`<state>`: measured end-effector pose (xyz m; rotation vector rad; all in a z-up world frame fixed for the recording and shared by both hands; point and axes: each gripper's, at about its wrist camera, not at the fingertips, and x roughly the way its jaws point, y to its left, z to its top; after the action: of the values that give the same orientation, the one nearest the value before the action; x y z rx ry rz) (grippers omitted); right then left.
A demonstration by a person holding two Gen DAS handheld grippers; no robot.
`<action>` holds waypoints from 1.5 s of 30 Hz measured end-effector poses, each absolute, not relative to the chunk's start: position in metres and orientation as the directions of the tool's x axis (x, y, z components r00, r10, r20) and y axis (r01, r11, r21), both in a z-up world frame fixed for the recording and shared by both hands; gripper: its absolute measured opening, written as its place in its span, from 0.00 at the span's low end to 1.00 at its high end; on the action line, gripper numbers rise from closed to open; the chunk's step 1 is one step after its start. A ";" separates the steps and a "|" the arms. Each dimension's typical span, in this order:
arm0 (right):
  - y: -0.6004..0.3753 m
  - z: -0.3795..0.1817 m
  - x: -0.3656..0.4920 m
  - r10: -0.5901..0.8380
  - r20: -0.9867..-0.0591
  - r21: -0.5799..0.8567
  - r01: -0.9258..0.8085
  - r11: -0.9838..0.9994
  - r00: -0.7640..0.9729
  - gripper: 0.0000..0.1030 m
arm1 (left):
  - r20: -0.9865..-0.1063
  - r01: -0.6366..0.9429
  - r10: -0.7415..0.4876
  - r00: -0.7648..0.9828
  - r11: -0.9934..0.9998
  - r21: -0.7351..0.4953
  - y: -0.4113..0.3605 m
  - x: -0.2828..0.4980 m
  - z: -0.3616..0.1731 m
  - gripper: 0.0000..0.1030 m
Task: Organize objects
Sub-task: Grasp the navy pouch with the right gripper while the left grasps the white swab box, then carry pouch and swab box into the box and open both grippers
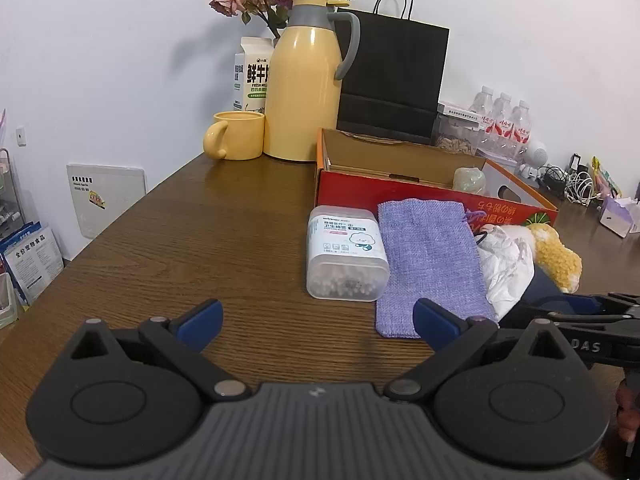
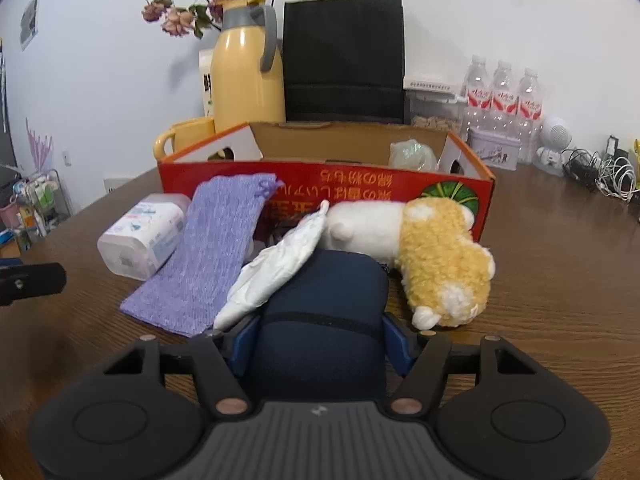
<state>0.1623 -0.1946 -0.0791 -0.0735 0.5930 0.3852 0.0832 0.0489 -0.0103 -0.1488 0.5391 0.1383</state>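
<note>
Jaws first: the left gripper (image 1: 318,322) sits wide open over bare wooden table (image 1: 200,240) at the bottom of its own view, nothing between the blue pads. The right gripper (image 2: 318,346) has its pads snug on both flanks of the dark navy zippered fabric pouch (image 2: 324,300), low centre of the right wrist view, so I'd call that clamped on the pouch, which still looks like it's resting on the table.

Going left to right in the right wrist view: the clear plastic cotton swab box (image 2: 142,236), the lilac woven drawstring bag (image 2: 212,248), the crinkly white wrapped packet (image 2: 276,268) leaning onto the pouch's upper left corner, then the pouch, then the yellow-and-white plush toy (image 2: 436,264) just beside it on the right. Behind them all is the red cardboard box (image 2: 320,184), mid-frame, open at the top.

What could go wrong: the pouch is soft, so the squeeze may just crumple it and it could slip out on the way up. The white packet would likely slide off or get dragged along, and the plush could get nudged.

Orientation: the pouch's long axis seems to run away from the camera toward the box, with its zipper crossing left to right near the pads. Its far end points up-frame.
</note>
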 end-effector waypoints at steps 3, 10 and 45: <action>-0.202 -0.076 0.155 0.325 -0.520 0.037 -0.359 0.933 0.790 0.61 | -0.523 -0.173 0.096 0.847 0.980 -0.100 0.049 0.086 -0.011 1.00; -0.215 -0.064 0.142 0.282 -0.395 -0.025 -0.318 0.948 0.874 0.61 | -0.527 -0.188 0.115 0.842 0.978 -0.088 0.050 0.099 -0.013 1.00; -0.218 -0.062 0.140 0.263 -0.343 -0.039 -0.293 0.955 0.902 0.61 | -0.508 -0.232 0.169 0.844 0.971 -0.063 0.034 0.169 -0.021 0.64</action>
<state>0.1399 -0.2179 -0.0618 -0.0900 0.3419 0.2882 0.1692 0.0339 -0.0207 -0.1235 0.5243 0.2121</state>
